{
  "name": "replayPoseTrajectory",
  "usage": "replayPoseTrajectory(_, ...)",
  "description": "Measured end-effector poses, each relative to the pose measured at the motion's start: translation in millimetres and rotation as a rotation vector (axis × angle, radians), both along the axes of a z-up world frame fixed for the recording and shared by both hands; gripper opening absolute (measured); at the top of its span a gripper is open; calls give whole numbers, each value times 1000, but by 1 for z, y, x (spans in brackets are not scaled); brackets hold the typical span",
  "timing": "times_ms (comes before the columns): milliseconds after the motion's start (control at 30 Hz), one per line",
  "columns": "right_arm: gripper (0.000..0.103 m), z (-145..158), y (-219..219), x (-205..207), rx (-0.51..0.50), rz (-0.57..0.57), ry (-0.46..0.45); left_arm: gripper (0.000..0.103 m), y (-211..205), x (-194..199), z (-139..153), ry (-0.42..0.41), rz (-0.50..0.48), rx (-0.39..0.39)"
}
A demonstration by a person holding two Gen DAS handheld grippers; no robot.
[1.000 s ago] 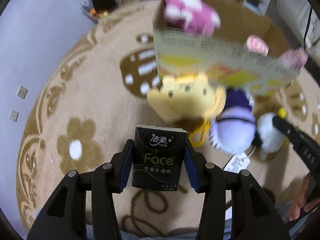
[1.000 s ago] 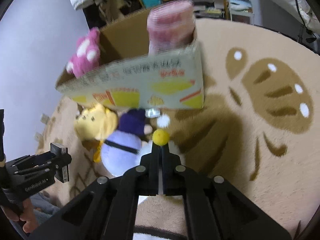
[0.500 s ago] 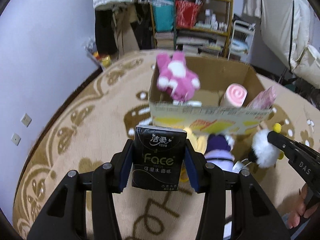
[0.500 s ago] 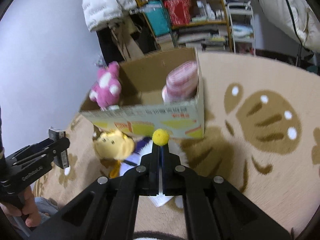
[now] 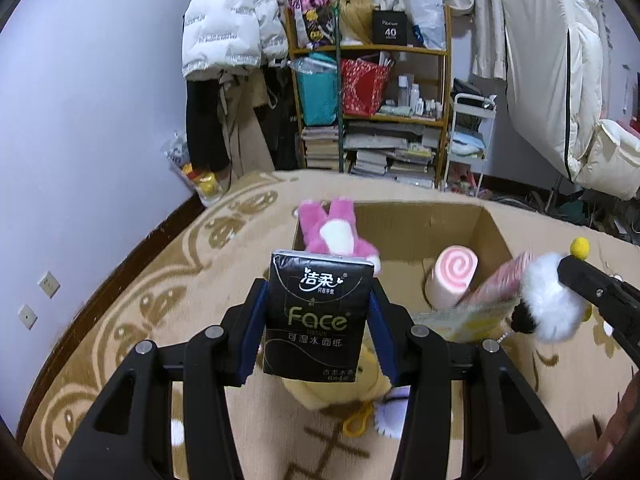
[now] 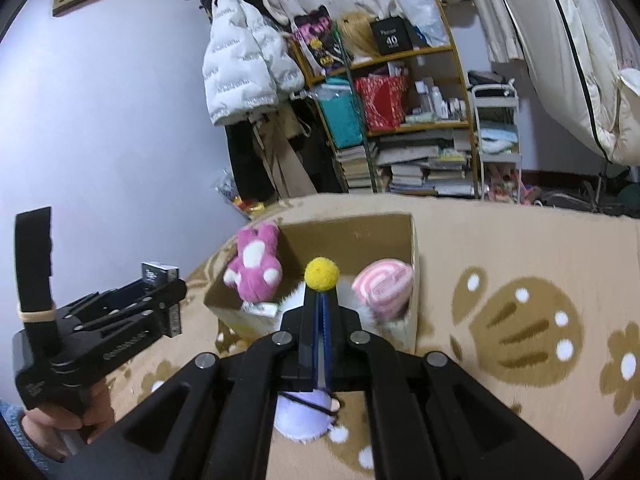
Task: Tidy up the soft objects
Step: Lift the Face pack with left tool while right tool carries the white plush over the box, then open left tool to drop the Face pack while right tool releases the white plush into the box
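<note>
My left gripper (image 5: pixel 318 312) is shut on a black tissue pack (image 5: pixel 320 320), held upright in front of the cardboard box (image 5: pixel 400 220). My right gripper (image 6: pixel 320 300) is shut on a white fluffy toy (image 5: pixel 550 300) with a yellow pompom (image 6: pixel 321 275), lifted near the box's right front corner. Inside the box are a pink plush rabbit (image 5: pixel 332 232), a pink swirl roll (image 5: pixel 452 276) and a pink pack (image 5: pixel 504 284). A yellow plush bear (image 5: pixel 340 388) and a purple plush (image 6: pixel 304 416) lie on the carpet below the grippers.
The box stands on a beige patterned carpet (image 6: pixel 520 280). Behind it are a crowded bookshelf (image 5: pixel 372 120), a hanging white jacket (image 5: pixel 228 28) and a small white cart (image 5: pixel 472 140). The wall (image 5: pixel 80 120) runs along the left. A hand (image 6: pixel 60 420) holds the left gripper.
Both grippers have risen and tilted upward. The box has dropped lower in both views and the shelves have come into sight. The white toy has come up off the carpet.
</note>
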State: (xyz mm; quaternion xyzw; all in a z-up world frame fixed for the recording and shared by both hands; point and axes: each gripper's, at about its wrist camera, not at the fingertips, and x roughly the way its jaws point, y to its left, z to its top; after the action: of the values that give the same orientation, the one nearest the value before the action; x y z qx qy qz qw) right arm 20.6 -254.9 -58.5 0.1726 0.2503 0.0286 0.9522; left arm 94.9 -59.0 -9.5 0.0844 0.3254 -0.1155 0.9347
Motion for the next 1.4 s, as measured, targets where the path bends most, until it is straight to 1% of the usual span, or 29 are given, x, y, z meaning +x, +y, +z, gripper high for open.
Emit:
replayPoseTrajectory(200, 3, 22, -5, 15, -15, -3, -66, 46, -12, 15, 10, -55, -25, 11)
replayPoseTrajectory(333, 3, 27, -10, 25, -20, -4, -83, 46, -20, 28, 17, -51, -37, -15)
replayPoseTrajectory(467, 3, 29, -13, 34, -28, -1, -93, 46, -29, 35, 22, -58, -54, -26)
replayPoseTrajectory(733, 3, 36, -15, 53, -41, 12, -120, 47, -41, 43, 19, -54, -80, -15)
replayPoseTrajectory(900, 3, 25, -15, 62, -28, 18, -98, 47, -45, 55, 9, -11, -90, -25)
replayPoseTrajectory(1167, 3, 3, -15, 74, 1, 36, -44, 47, -55, 65, -16, 55, -110, -4)
replayPoseTrajectory(1400, 3, -22, -12, 83, 16, 68, 45, 47, -61, 67, -34, 101, -123, 29)
